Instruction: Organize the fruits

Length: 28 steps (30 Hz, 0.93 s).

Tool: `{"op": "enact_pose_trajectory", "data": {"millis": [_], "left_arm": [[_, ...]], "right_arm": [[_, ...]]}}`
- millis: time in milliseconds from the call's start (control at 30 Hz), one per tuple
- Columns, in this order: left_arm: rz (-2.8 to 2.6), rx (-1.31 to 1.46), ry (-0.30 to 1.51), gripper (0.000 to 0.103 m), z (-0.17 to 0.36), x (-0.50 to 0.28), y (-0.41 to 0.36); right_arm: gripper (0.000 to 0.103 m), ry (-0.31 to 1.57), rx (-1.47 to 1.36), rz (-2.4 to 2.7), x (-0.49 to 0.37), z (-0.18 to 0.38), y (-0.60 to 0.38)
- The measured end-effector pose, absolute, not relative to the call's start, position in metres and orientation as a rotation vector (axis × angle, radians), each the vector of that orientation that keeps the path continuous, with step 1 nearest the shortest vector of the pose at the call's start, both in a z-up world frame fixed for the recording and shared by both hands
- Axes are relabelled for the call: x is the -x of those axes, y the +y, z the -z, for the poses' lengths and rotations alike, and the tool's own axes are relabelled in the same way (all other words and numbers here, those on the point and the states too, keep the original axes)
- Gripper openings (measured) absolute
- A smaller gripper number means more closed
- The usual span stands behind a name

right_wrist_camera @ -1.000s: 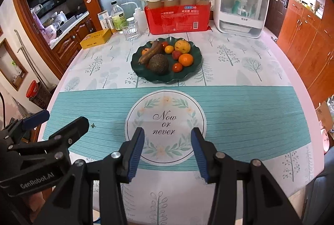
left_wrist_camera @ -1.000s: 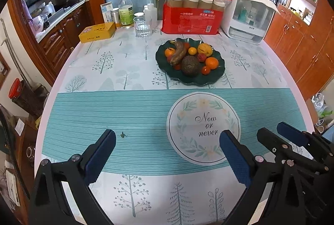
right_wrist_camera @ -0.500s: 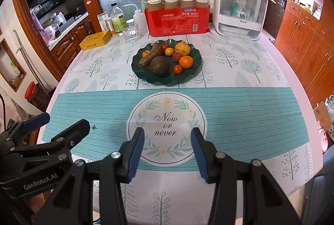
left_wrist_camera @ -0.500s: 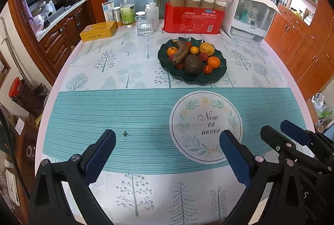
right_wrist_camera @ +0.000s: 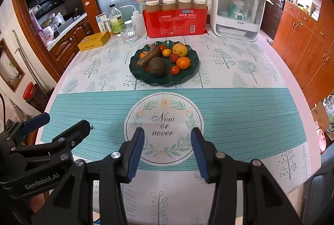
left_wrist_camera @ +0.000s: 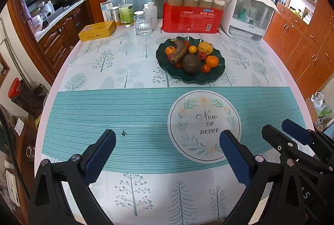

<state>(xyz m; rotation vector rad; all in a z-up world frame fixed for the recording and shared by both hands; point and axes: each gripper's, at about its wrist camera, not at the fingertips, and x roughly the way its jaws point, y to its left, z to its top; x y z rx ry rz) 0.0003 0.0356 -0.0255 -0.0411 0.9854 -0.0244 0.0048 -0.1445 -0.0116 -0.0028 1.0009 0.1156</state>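
A dark green wavy plate point(left_wrist_camera: 217, 76) point(right_wrist_camera: 187, 76) stands mid-table and holds several fruits: a brown banana point(left_wrist_camera: 178, 51) point(right_wrist_camera: 148, 56), a dark avocado point(left_wrist_camera: 191, 64) point(right_wrist_camera: 157, 67), oranges point(left_wrist_camera: 212, 61) point(right_wrist_camera: 183, 63), a yellow fruit point(left_wrist_camera: 205, 48) point(right_wrist_camera: 179, 49) and small red tomatoes point(left_wrist_camera: 206, 68) point(right_wrist_camera: 175, 70). My left gripper point(left_wrist_camera: 167, 154) is wide open and empty over the near teal stripe. My right gripper point(right_wrist_camera: 167, 152) is open and empty over the "Now or never" print. Each gripper shows in the other's view, the right point(left_wrist_camera: 279, 133) and the left point(right_wrist_camera: 60, 127).
At the table's back stand a red pack of paper cups point(left_wrist_camera: 193, 13) point(right_wrist_camera: 175, 18), a white lidded box point(left_wrist_camera: 248, 14) point(right_wrist_camera: 238, 12), a glass point(left_wrist_camera: 143, 24) point(right_wrist_camera: 128, 33), bottles point(left_wrist_camera: 125, 10) and a yellow tin point(left_wrist_camera: 97, 30) point(right_wrist_camera: 94, 41). Wooden cabinets flank the table.
Both grippers have drawn back slightly towards the near table edge; the plate sits a little farther in view. Neither jaw opening has changed.
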Motion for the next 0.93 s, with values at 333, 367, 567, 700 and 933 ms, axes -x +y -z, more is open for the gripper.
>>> {"op": "enact_pose_trajectory", "data": {"millis": [333, 367, 567, 700, 933], "left_arm": [[0.027, 0.039, 1.000, 0.099, 0.029, -0.001, 0.031], [0.028, 0.040, 1.002, 0.099, 0.029, -0.001, 0.031], [0.031, 0.040, 1.005, 0.099, 0.031, -0.002, 0.030], [0.030, 0.041, 1.008, 0.099, 0.032, -0.002, 0.030], [0.033, 0.042, 1.024, 0.099, 0.036, -0.003, 0.032]], "right_arm": [[0.047, 1.004, 0.000, -0.113, -0.005, 0.012, -0.145], [0.047, 1.006, -0.001, -0.113, -0.005, 0.013, -0.146], [0.047, 1.013, -0.002, -0.111, -0.006, 0.016, -0.147], [0.047, 1.015, -0.002, -0.112, -0.007, 0.018, -0.147], [0.047, 1.030, -0.008, -0.111, -0.008, 0.022, -0.148]]}}
